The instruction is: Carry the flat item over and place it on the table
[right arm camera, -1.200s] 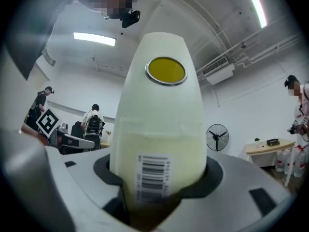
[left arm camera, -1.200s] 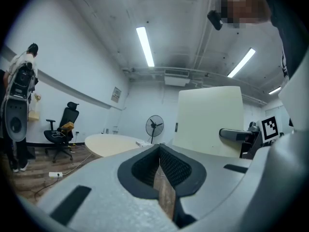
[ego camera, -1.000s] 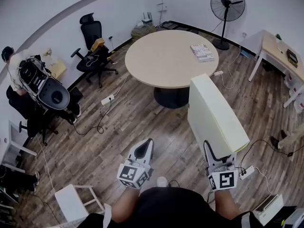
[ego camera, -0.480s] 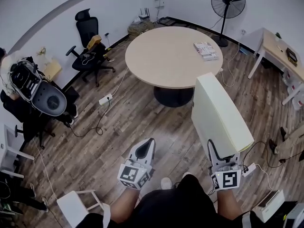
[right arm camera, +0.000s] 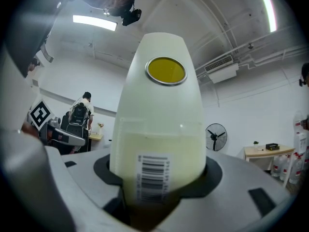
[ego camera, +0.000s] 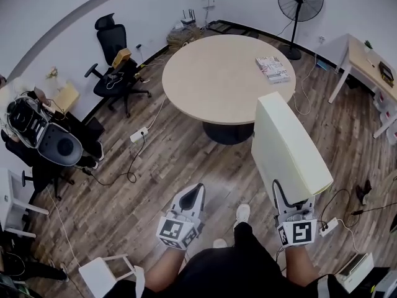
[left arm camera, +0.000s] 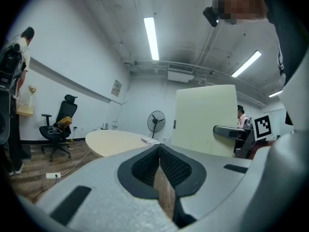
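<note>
The flat item (ego camera: 288, 148) is a pale yellow, thick panel with a barcode label and a round yellow spot on its edge (right arm camera: 161, 124). It stands on edge, gripped at its near end by my right gripper (ego camera: 286, 196), whose jaws are shut on it (right arm camera: 161, 174). It is carried above the wooden floor, short of the round beige table (ego camera: 217, 73). To its left my left gripper (ego camera: 195, 192) points at the same table (left arm camera: 118, 141) and is shut (left arm camera: 159, 151) with nothing in it.
A book (ego camera: 272, 68) lies on the table's far right part. A black fan (ego camera: 301, 2) stands behind the table, an office chair (ego camera: 115, 61) to its left and a desk (ego camera: 366, 64) at the right. Power strips (ego camera: 139, 134) and cables lie on the floor. A white stool (ego camera: 102, 269) is near left.
The view has moved a little nearer the round table, and a foot has stepped forward. Both grippers keep their places in the view, the right one still shut on the panel.
</note>
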A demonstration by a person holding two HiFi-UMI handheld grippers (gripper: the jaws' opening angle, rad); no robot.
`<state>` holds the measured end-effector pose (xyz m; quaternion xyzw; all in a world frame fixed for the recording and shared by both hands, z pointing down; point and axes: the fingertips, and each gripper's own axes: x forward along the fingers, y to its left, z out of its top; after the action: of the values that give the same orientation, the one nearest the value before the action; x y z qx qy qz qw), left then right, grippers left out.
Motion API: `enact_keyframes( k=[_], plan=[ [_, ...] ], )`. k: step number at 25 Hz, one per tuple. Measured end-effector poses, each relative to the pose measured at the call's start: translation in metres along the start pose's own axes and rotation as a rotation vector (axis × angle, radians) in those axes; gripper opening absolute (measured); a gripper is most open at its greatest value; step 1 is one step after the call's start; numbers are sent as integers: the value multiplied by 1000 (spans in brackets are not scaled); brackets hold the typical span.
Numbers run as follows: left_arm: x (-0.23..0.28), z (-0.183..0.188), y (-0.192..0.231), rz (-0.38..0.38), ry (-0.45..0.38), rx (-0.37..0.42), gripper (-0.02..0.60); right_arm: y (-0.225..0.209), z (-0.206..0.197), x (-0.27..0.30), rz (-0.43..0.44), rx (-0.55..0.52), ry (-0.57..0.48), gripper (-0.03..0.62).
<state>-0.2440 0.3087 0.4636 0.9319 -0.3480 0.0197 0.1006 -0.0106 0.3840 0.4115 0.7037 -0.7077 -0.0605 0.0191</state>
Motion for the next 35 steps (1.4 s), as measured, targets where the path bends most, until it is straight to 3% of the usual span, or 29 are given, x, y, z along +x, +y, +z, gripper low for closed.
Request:
enact_keyframes(
  k=[5,19,27,35],
  plan=[
    [52,2,12,13,19,-42,7,-31,-3,44,6,3,4,284],
    [186,20,28,63,44,-10,7,-131,-24,152,42,77,3,285],
    [223,23,43,127,58,16,7,-178,-29,199,55,96,-2,285],
    [256,27,66,135,55,4,7,-185,-34,247,70,136,0,287]
  ],
)
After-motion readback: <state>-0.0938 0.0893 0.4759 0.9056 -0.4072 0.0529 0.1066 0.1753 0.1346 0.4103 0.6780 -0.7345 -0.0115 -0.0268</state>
